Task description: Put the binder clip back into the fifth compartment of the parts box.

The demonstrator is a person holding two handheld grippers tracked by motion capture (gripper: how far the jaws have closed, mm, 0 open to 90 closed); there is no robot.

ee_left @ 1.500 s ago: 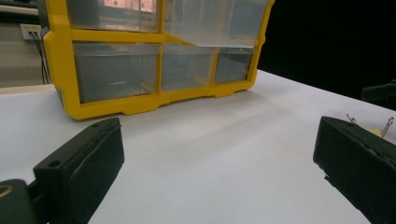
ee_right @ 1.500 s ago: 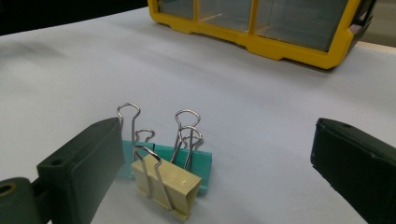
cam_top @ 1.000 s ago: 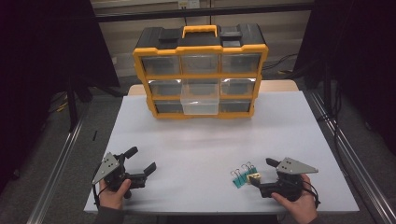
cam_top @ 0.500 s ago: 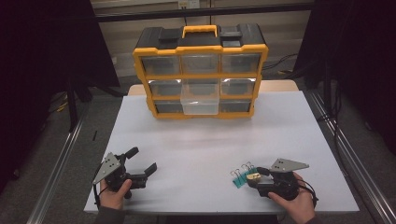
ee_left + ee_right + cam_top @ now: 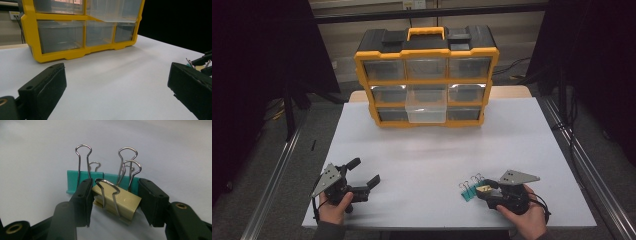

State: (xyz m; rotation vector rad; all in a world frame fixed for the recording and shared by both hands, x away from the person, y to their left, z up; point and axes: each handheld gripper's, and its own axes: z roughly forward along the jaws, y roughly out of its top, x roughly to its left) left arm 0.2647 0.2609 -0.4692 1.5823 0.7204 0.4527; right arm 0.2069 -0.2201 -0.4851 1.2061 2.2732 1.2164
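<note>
One beige binder clip (image 5: 117,201) sits pinched between the right gripper (image 5: 115,202) pads, just closed on it; two teal clips (image 5: 100,180) touch at its 12 o'clock. Left gripper (image 5: 362,180) gapes, holding nothing.

Your left gripper (image 5: 117,92) holds its two black jaws wide apart, with bare white table (image 5: 112,75) between them and nothing in the gap. Ahead stands the yellow organizer (image 5: 75,51); one clear drawer (image 5: 112,11) in its upper row sticks out past the frame. At the right edge, wire loops and a bit of teal (image 5: 188,65) peek above your jaw, probably binder clips.
</note>
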